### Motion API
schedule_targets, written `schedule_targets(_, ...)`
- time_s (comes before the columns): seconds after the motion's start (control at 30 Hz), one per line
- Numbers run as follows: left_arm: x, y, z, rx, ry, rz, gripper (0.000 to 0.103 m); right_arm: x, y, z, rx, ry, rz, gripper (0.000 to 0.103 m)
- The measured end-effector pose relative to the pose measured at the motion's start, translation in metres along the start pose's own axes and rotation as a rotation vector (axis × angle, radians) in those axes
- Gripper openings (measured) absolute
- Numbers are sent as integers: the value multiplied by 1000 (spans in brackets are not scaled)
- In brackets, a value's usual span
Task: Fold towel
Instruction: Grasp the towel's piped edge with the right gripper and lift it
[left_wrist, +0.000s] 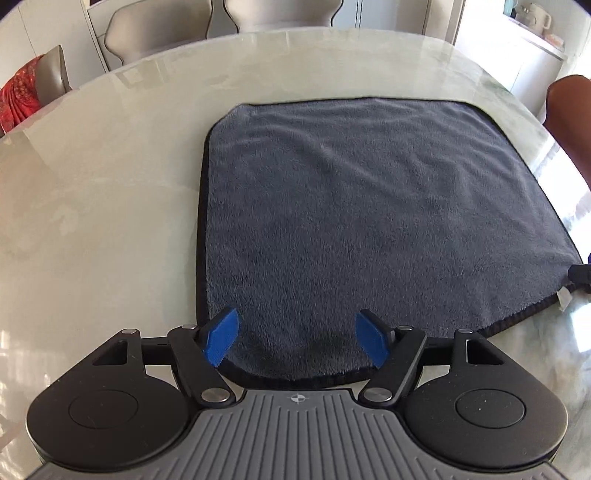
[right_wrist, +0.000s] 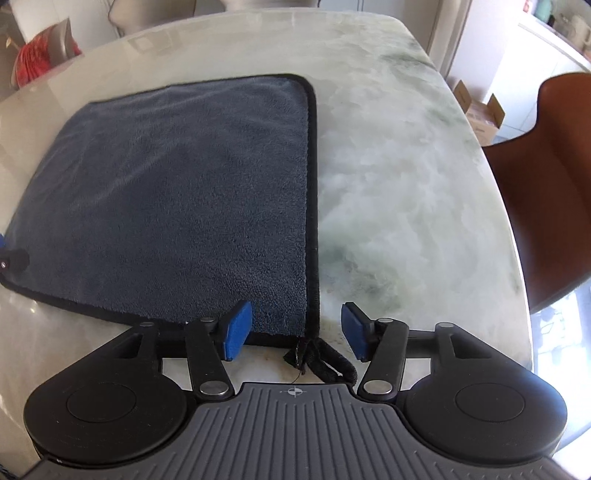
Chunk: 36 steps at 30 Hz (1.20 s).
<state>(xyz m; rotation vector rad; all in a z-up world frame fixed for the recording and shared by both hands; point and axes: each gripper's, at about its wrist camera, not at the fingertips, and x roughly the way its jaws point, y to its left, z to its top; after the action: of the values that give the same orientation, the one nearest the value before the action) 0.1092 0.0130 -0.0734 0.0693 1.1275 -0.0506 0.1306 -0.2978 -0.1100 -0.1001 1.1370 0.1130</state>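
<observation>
towel (left_wrist: 369, 206) flat on tabletop (left_wrist: 92, 221) | left gripper (left_wrist: 295, 338) jaws wide over near-left corner | right gripper (right_wrist: 295, 330) jaws wide at near-right corner, hanging loop (right_wrist: 325, 360) between them

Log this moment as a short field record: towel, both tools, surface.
towel: grey towel, black trim, spread flat and unfolded
hanging loop: black loop at the near right corner
left tool: left tool open, over the near left corner, nothing held
right tool: right tool open, straddling the near right corner, nothing held
surface: pale marble table
fold progress: none visible
</observation>
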Motion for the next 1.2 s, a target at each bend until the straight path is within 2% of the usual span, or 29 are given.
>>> schedule_targets(0.23, 5, 5, -5, -35, 12, -9, 75, 0, -10, -2, 43, -7, 37, 56)
schedule_targets(0.3, 3, 4, -3, -46, 10, -12, 75, -2, -18, -1, 97, -21, 91, 55)
schedule_targets(0.37, 2, 3, -1, -53, -1, -36, 75, -6, -31, 0, 187, -63, 204, 54)
schedule_targets(0.43, 2, 1, 1, -49, -4, -49, 75, -5, -40, 0, 240, -81, 257, 54)
schedule_targets(0.5, 4, -2, 2, -36, 1, -43, 75, -2, -44, 1, 252, -73, 235, 54)
schedule_targets(0.57, 5, -4, 2, -34, 7, -39, 75, 1, -46, 1, 228, -60, 188, 53)
schedule_targets(0.67, 7, -2, 2, -34, 12, -38, 75, 0, -42, -1, 179, -60, 167, 53)
schedule_targets(0.8, 9, -5, 4, -18, 13, -25, 78, -1, -24, -4, 42, -77, 106, 43)
schedule_targets(0.87, 10, -6, 5, -12, 13, -23, 79, 0, -16, -4, 0, -92, 91, 29)
schedule_targets(0.93, 10, -6, 4, -10, 12, -25, 79, 1, -15, -3, 16, -99, 113, 11)
schedule_targets(1.1, 11, -3, 4, -12, 13, -34, 79, 0, -22, 1, 121, -110, 198, 8)
schedule_targets(1.2, 9, 3, 5, -39, 16, -50, 79, -12, -22, 8, 179, -152, 310, 8)
